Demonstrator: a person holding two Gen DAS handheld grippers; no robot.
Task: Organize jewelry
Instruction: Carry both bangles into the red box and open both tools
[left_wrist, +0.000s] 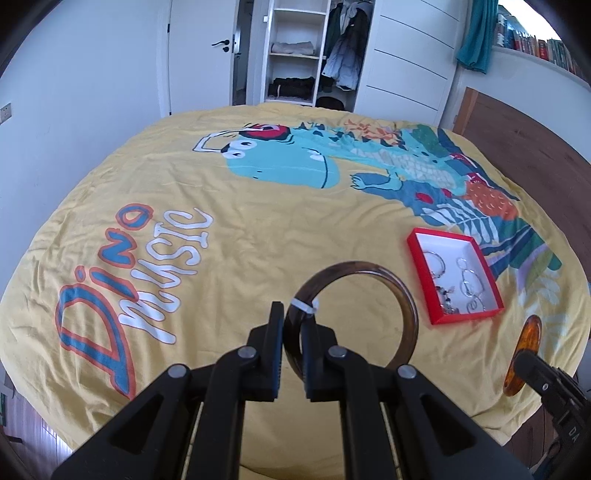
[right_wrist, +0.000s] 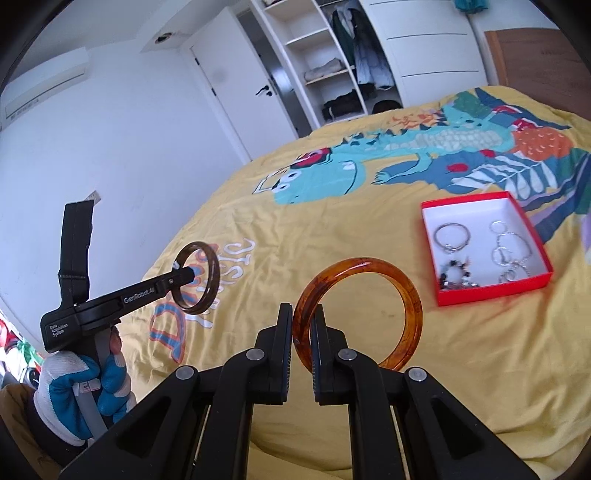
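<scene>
My left gripper (left_wrist: 294, 317) is shut on a dark brown bangle (left_wrist: 400, 295) with a white tag, held upright above the bed. In the right wrist view the same left gripper (right_wrist: 190, 273) shows at the left, in a gloved hand (right_wrist: 70, 387), with the dark brown bangle (right_wrist: 211, 280) in it. My right gripper (right_wrist: 303, 321) is shut on an amber bangle (right_wrist: 410, 299), also upright. That amber bangle (left_wrist: 526, 347) appears at the right edge of the left wrist view. A red jewelry box (right_wrist: 543, 236) with a white inside lies on the bed to the right, holding silver rings, chains and dark beads.
The yellow bedspread (left_wrist: 229, 229) with a dinosaur print and "Dino music" lettering covers the bed. The red jewelry box (left_wrist: 415, 245) lies near its right side. Behind the bed stand a white door (left_wrist: 199, 55), an open wardrobe (left_wrist: 295, 51) and wooden floor (left_wrist: 524, 125).
</scene>
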